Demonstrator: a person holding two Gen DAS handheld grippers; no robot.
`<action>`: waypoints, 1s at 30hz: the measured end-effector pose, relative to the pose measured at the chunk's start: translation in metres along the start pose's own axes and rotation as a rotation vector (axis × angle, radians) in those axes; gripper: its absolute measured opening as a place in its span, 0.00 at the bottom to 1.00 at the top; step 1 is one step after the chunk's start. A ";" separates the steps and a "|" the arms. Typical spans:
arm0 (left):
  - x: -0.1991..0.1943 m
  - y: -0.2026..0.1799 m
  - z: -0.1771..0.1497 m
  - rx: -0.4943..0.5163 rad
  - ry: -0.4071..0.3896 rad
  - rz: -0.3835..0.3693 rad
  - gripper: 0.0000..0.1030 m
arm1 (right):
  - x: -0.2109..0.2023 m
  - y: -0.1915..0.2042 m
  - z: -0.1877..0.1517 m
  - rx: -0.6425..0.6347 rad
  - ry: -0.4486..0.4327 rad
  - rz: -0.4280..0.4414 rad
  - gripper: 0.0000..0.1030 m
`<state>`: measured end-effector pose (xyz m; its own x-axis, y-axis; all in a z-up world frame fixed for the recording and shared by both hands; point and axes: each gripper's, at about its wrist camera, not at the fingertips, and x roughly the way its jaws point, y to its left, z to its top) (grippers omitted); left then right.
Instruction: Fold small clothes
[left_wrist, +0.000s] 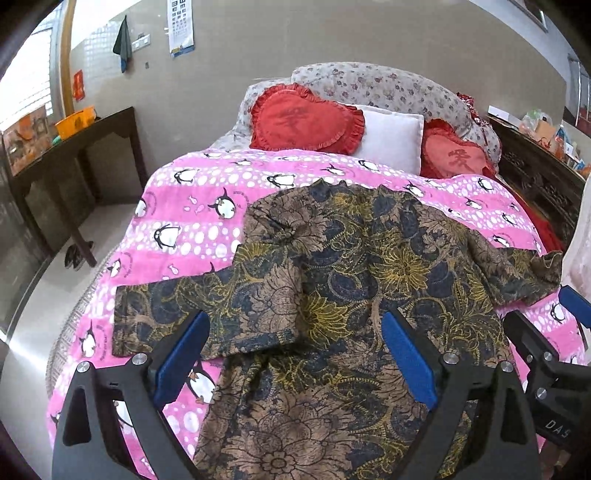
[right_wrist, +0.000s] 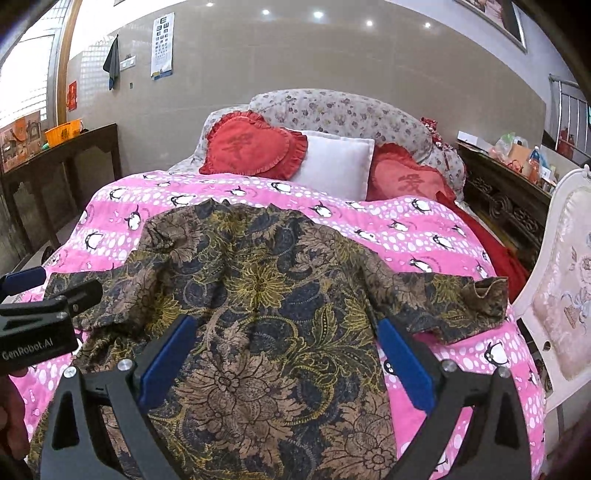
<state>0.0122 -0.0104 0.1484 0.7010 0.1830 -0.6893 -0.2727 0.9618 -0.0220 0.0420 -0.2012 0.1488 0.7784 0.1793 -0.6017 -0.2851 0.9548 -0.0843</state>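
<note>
Brown, navy and mustard florals fill the view: the patterned shirt (left_wrist: 332, 295) lies spread on the pink penguin blanket (left_wrist: 192, 229) covering the bed, collar end towards the pillows, both short sleeves out to the sides. The sleeve on the left looks doubled over onto the body, with a folded edge showing. The left gripper (left_wrist: 295, 354) hangs just above the lower part of the shirt, its blue-padded fingers (left_wrist: 181, 362) spread wide with nothing between them. The right gripper (right_wrist: 284, 362) hovers beside it over the same cloth, fingers (right_wrist: 404, 365) likewise parted and gripping nothing. At the head of the bed sit two red heart cushions (right_wrist: 255, 146) flanking a white pillow (right_wrist: 336, 162).
</note>
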 end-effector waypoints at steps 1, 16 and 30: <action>-0.002 0.000 0.000 -0.001 -0.003 0.000 0.76 | -0.001 0.000 0.000 0.002 -0.002 0.000 0.98; -0.021 -0.003 -0.012 0.010 -0.009 -0.018 0.76 | -0.022 0.009 -0.004 -0.001 -0.003 0.007 0.98; -0.010 -0.001 -0.020 -0.013 0.012 -0.038 0.76 | -0.023 0.014 -0.009 -0.004 0.000 0.005 0.98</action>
<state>-0.0076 -0.0170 0.1413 0.7033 0.1435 -0.6963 -0.2545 0.9653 -0.0580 0.0152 -0.1939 0.1538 0.7771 0.1845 -0.6017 -0.2912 0.9530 -0.0839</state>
